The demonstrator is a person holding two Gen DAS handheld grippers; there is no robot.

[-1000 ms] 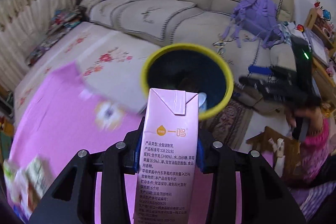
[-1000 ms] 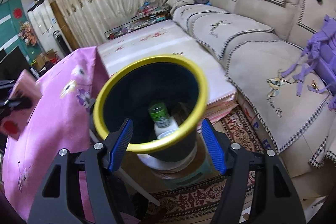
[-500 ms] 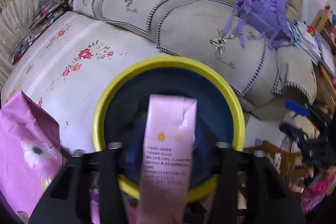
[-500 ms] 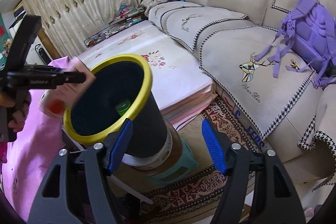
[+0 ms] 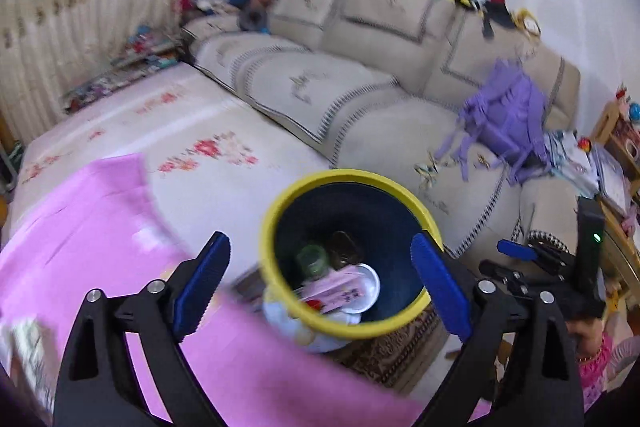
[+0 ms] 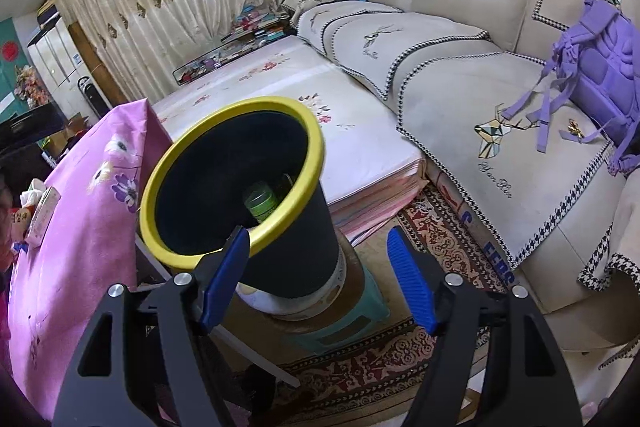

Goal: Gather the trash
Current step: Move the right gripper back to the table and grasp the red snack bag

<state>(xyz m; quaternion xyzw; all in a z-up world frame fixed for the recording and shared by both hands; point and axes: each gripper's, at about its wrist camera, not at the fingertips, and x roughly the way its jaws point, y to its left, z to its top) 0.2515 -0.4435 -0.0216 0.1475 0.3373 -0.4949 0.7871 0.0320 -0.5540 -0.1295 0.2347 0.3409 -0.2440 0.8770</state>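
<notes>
Left wrist view
My left claw [image 5: 320, 283]: its jaws have just been opening and now stand wide, with nothing between them.
Bin [image 5: 280, 211]: yellow-rimmed and dark inside, it sits straight ahead and below my fingers.
Pink carton [image 5: 336, 293]: it lies inside the bin on a white lid, beside a green-capped bottle [image 5: 313, 261].
Step in hand: I judge the drop of this piece finished, so one item is collected.
My right claw [image 5: 516, 255]: I see it off to the right, clear of the bin.

Right wrist view
My right claw [image 6: 316, 279]: partly open and empty, hanging near the bin's [image 6: 316, 147] outer wall without touching it.
Worktop [image 6: 80, 227]: covered in pink cloth, left of the bin, with what looks like a small packet [image 6: 44, 213] on it.
Next move: I think it calls for turning a claw back to the worktop, lining up over remaining litter and closing on it.
</notes>
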